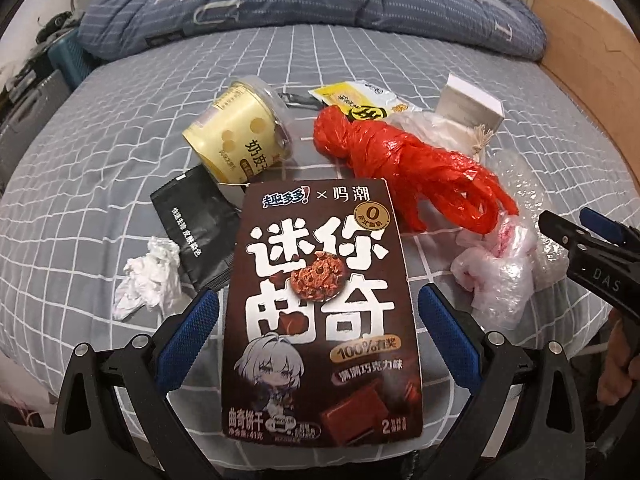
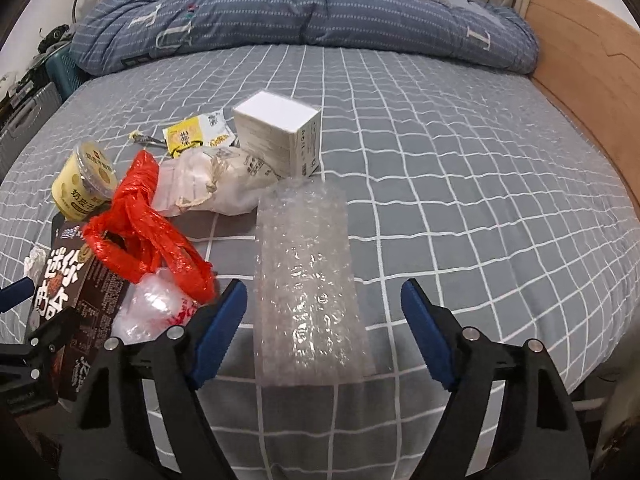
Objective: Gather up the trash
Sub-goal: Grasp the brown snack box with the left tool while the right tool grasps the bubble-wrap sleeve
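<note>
Trash heap near bed [image 2: 460,184] front edge. My left gripper [image 1: 318,320] spread wide, pads straddling brown cookie box [image 1: 320,312], no contact seen. My right gripper [image 2: 322,312] spread around bubble wrap strip [image 2: 308,280], gaps both sides, grasping nothing.

Risks, as I judge: wrap soft, may crumple or slip out when pinched; box, broad and flat, may skid on sheet; red plastic bag [image 1: 404,164] loops may snag.

Hidden: box contents; wrap's near end blurred; cheese cup [image 1: 240,132] interior unseen.

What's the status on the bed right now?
Left hand-held gripper open around cookie box. Right hand-held gripper open around bubble wrap. Red bag beside both.
</note>
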The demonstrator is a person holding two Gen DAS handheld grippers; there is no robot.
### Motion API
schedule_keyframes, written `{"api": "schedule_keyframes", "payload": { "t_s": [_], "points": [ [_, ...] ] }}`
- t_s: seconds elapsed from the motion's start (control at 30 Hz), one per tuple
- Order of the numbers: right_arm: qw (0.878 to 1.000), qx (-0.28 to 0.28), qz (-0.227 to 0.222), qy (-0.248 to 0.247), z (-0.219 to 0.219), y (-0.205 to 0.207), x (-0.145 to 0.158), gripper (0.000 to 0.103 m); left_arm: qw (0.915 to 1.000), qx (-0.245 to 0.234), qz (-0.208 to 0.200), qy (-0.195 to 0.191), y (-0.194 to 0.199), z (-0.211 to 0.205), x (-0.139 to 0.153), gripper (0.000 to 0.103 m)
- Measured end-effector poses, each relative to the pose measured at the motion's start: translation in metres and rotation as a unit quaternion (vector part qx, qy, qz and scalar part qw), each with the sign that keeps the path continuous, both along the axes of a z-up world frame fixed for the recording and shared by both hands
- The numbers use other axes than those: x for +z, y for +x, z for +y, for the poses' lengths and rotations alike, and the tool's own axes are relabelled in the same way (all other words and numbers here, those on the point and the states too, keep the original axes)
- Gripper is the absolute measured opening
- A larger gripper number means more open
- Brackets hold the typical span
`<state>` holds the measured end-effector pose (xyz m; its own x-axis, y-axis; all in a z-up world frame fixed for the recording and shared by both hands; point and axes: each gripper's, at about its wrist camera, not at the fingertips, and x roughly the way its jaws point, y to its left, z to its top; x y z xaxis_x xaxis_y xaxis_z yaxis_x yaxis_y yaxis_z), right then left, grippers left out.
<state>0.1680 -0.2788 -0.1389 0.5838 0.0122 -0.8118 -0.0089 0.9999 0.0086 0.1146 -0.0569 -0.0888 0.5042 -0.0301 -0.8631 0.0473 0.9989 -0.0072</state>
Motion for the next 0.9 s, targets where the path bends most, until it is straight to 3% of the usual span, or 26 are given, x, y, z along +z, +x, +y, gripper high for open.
{"api": "schedule_keyframes", "payload": {
  "t_s": [0.23, 0.47, 0.53, 0.63, 0.9],
  "points": [
    [1.000, 0.005, 0.021, 0.000, 0.004, 0.011, -0.014, 0.064, 0.9998, 0.001, 0.018, -0.008, 0.009, 0.001, -0.010, 0.091],
    [0.999, 0.005, 0.038, 0.014, 0.004, 0.015, -0.020, 0.050, 0.9997, 0.001, 0.022, 0.010, 0.015, -0.002, -0.021, 0.091],
    [0.999, 0.006, 0.041, 0.018, 0.003, 0.015, -0.021, 0.036, 0.9995, 0.001, 0.031, 0.008, 0.016, -0.002, -0.027, 0.091],
    [0.999, 0.006, 0.043, 0.025, 0.001, 0.014, -0.021, 0.025, 0.9996, 0.005, 0.029, -0.005, 0.017, 0.001, -0.030, 0.089],
    [0.999, 0.004, 0.031, 0.027, 0.000, 0.010, -0.013, 0.017, 0.9999, 0.002, 0.011, 0.002, 0.013, 0.003, -0.028, 0.089]
  ]
}}
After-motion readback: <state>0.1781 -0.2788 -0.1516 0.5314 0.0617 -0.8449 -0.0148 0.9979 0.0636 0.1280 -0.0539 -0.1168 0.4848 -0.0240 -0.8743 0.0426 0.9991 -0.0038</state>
